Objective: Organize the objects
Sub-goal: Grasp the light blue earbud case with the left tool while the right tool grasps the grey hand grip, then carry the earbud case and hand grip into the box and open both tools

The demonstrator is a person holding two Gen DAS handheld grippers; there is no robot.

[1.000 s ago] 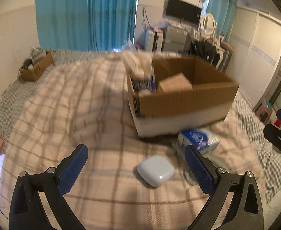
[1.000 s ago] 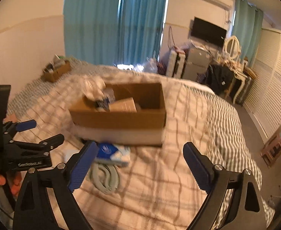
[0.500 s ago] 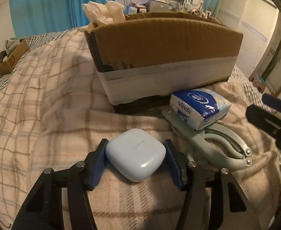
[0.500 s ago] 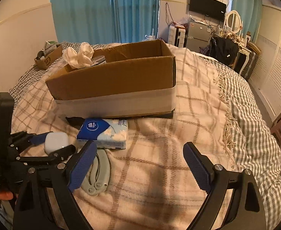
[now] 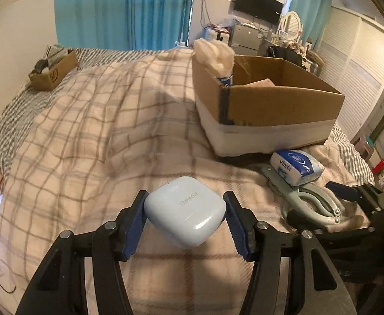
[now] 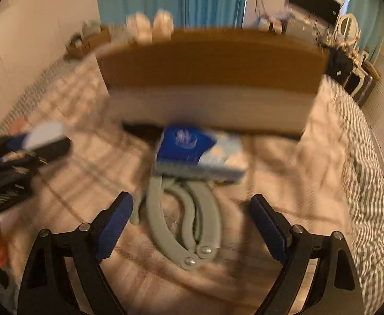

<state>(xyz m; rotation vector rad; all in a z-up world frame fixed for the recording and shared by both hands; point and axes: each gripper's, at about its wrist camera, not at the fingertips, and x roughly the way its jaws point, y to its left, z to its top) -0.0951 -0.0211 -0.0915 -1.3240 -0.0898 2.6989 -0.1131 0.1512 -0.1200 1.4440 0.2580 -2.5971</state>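
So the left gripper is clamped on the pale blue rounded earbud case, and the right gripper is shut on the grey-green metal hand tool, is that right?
Not quite. The left gripper is clamped on the pale blue rounded earbud case, but the right wrist view shows the right gripper open, its blue pads either side of the grey-green metal hand tool without touching it.

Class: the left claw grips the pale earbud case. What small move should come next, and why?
Probably carry the earbud case up and right toward the open cardboard box. The left claw is shut on it, and the box already holds other items.

Pale blue earbud case point(image 5: 185, 211), beige plaid blanket point(image 5: 100, 136), brown box point(image 5: 278, 105), seemingly blue-white tissue pack point(image 6: 197, 155).
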